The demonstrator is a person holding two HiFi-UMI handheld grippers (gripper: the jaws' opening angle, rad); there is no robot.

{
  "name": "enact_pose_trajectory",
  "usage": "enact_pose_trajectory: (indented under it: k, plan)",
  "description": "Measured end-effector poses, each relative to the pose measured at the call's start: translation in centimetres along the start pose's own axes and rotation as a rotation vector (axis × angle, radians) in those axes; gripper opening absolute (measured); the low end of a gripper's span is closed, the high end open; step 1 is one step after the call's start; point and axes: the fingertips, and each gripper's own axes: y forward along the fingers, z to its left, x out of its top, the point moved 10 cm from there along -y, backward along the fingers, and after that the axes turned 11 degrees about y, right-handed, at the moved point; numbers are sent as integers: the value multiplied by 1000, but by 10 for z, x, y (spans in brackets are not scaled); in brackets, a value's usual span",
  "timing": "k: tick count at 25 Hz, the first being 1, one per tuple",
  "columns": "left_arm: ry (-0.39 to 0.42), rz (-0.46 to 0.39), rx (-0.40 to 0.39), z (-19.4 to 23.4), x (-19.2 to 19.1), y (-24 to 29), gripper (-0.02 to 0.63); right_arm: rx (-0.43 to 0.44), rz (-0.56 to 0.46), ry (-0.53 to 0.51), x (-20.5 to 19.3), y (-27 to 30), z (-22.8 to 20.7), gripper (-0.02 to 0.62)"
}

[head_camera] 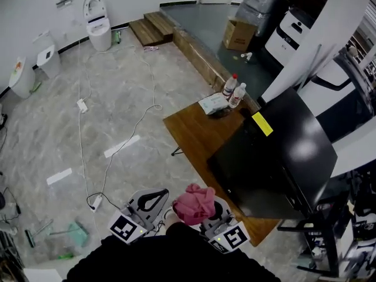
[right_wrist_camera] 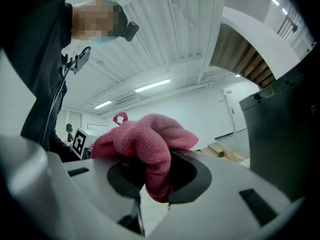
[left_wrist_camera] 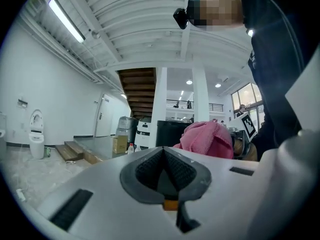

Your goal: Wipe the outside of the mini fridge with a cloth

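Note:
The black mini fridge [head_camera: 276, 151] stands on a wooden table [head_camera: 191, 131] at the right of the head view, with a yellow sticker [head_camera: 262, 124] on its top. My right gripper [head_camera: 207, 209] is low in the frame, short of the fridge's near corner, shut on a bunched pink cloth [head_camera: 194, 203]. In the right gripper view the cloth [right_wrist_camera: 145, 139] spills out over the jaws of the right gripper [right_wrist_camera: 157, 179], and the fridge [right_wrist_camera: 285, 129] rises at the right. My left gripper [head_camera: 154, 197] sits beside it, shut and empty. The left gripper [left_wrist_camera: 164, 171] sees the cloth [left_wrist_camera: 207, 139] to its right.
Two bottles [head_camera: 234, 90] and a packet of wipes [head_camera: 212, 103] stand at the table's far end. A white cable [head_camera: 117, 148] trails over the tiled floor. A cardboard box [head_camera: 238, 34], wooden steps [head_camera: 154, 28] and a toilet [head_camera: 97, 25] are farther off. A black stand [head_camera: 317, 228] is right of the table.

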Motion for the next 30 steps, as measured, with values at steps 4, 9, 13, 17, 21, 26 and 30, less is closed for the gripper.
enact_pose_trajectory:
  k: [4,9,13,17,21,26,30]
  plan:
    - [-9,-4,26,36,9,23,7,63,13,-24,12,44,-27,86]
    - [-7,-8,27,70,17,59,7,113,50,-19,28,85,-62,86]
    - [-6,-29,0,87,24,85,6,69,52,-1,39,102,-85,86]
    - [-13,-40,0,108,25,110,6,50,59,53,38,118,-106,86]
    - [-4,-39,12,124,23,126,6,80,64,60,37,131,-115,84]
    - [22,-55,6,147,25,144,6,78,55,29,47,144,-123,84]
    - [43,-95,-22,173,21,175,6,48,46,40,44,159,-150,83]
